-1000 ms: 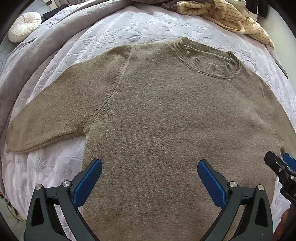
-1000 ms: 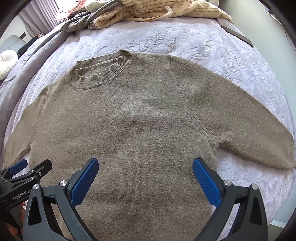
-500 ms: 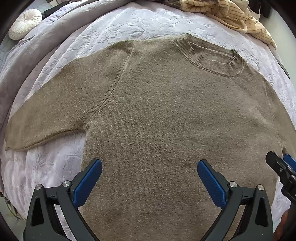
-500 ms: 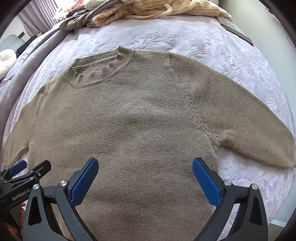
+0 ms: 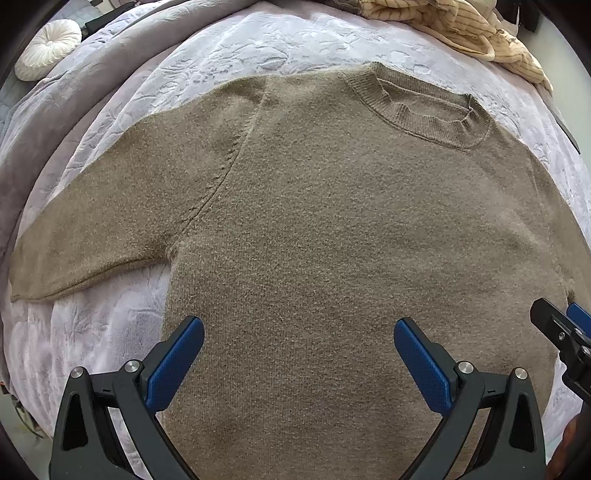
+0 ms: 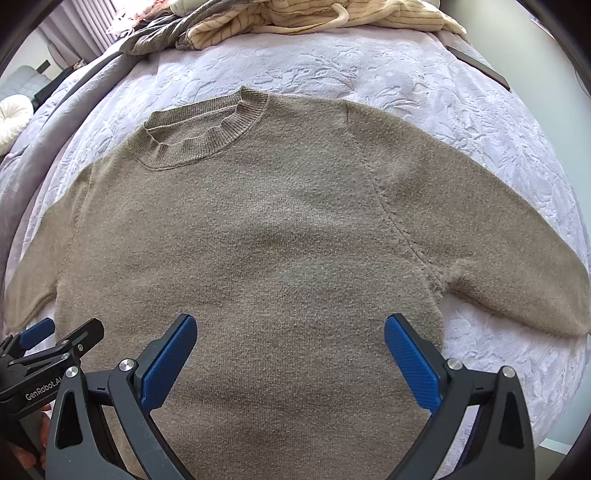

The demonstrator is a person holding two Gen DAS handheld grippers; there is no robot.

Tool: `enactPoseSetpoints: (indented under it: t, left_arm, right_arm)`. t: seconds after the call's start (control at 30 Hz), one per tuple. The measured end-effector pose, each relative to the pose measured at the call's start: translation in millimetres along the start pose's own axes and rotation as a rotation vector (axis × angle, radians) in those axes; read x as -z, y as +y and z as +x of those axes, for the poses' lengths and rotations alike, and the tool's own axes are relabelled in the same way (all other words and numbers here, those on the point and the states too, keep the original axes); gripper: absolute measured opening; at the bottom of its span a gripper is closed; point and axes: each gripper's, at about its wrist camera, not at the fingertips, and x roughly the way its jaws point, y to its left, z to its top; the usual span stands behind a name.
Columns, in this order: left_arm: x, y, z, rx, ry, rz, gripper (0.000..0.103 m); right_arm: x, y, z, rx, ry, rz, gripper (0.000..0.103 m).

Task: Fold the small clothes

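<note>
Bed: pale lilac cover, embossed leaf pattern, top surface filling both views.
Sweater: olive-brown knit, flat on cover, front up, ribbed collar toward far end, both sleeves spread outward.
Striped garment: cream with thin dark stripes, heaped at far edge.
Grey garment: crumpled, touching striped heap.
Grey blanket: along left side.
Dark flat object: far right edge; identity unclear.

one olive sweater is lying on one bed. two tools are showing: the left tool and the right tool. one round white cushion and one striped cream garment are sitting far back.
</note>
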Motion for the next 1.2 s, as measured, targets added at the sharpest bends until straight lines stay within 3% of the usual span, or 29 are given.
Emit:
enactPoseSetpoints:
  t: [0.27,0.8,1.07,1.2]
  left_arm:
    - [-28.9,-17.2,15.8,0.004,0.011,-0.008,0.103]
    - [-33.8,-16.6,23.1,-0.027,0.001,0.011,0.103]
    - [-32.8,-7.5,22.0,0.059,-0.001,-0.031,0.103]
    - [-31.4,-1.8,20.5,0.061,-0.006,-0.021,0.103]
  right_arm:
    - [-1.1,2.1,2.0,-0.003,0.005,0.001,0.101]
    - [-1.5,6.5,1.8,-0.002,0.009,0.003,0.101]
    - [-0.6,7.4,2.2,0.008,0.014,-0.005,0.102]
    - [0.2,8.9,0.3,0.015,0.017,-0.019,0.101]
